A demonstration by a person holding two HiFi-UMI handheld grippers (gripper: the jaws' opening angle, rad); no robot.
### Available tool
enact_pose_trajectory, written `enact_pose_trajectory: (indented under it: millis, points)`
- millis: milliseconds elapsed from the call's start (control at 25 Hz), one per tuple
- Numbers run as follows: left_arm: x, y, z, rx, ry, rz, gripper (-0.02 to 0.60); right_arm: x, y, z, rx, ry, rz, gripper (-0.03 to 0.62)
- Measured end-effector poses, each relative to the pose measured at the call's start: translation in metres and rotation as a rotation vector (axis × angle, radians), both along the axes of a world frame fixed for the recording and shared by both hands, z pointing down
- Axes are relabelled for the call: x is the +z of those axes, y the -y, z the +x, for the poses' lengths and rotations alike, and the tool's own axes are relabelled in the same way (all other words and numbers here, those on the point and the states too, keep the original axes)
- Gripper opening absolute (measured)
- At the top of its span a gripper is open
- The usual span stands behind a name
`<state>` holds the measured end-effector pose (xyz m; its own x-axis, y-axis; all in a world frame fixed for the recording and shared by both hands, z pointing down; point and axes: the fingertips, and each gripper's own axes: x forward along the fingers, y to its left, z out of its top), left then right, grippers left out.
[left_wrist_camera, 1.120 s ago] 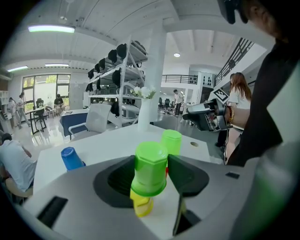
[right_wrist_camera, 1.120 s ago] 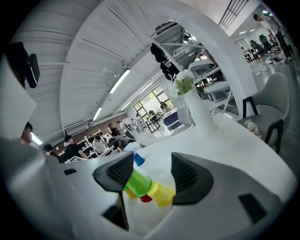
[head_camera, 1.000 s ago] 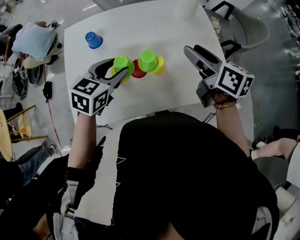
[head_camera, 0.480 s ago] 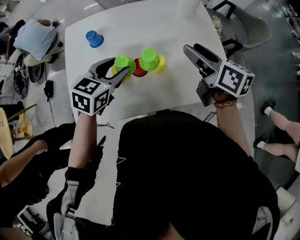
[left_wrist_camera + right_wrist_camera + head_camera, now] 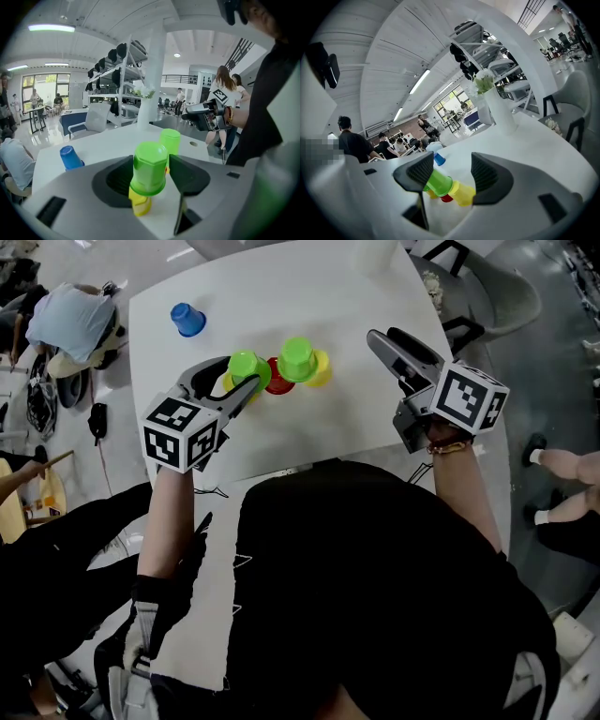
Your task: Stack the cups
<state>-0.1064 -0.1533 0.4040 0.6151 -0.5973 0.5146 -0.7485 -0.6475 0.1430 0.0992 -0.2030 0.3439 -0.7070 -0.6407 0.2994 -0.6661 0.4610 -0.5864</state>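
An upturned green cup sits on a yellow cup between the jaws of my left gripper. Those jaws have just been opening a little. The left pad still touches the cup and a thin gap shows at the right pad. Beside it stand a red cup and a second green cup on a yellow one. A blue cup stands alone at the far left. My right gripper hangs open and empty to the right of the cups.
The white table ends close in front of my hands. A white vase stands at its far edge. Chairs and people on the floor surround the table.
Neither gripper nor any cup has visibly shifted. People on the floor at the left and right edges have moved.
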Motion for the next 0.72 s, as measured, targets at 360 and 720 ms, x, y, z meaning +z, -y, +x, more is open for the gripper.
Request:
enact_pose_trajectory:
  millis: [360, 720]
  points:
    - [0.003, 0.000, -0.002, 0.007, -0.005, 0.008, 0.264, 0.002, 0.001, -0.004, 0.006, 0.007, 0.004, 0.255]
    - [-0.014, -0.007, -0.016, -0.001, -0.133, -0.001, 0.283, -0.003, 0.005, 0.001, 0.029, -0.014, -0.001, 0.255]
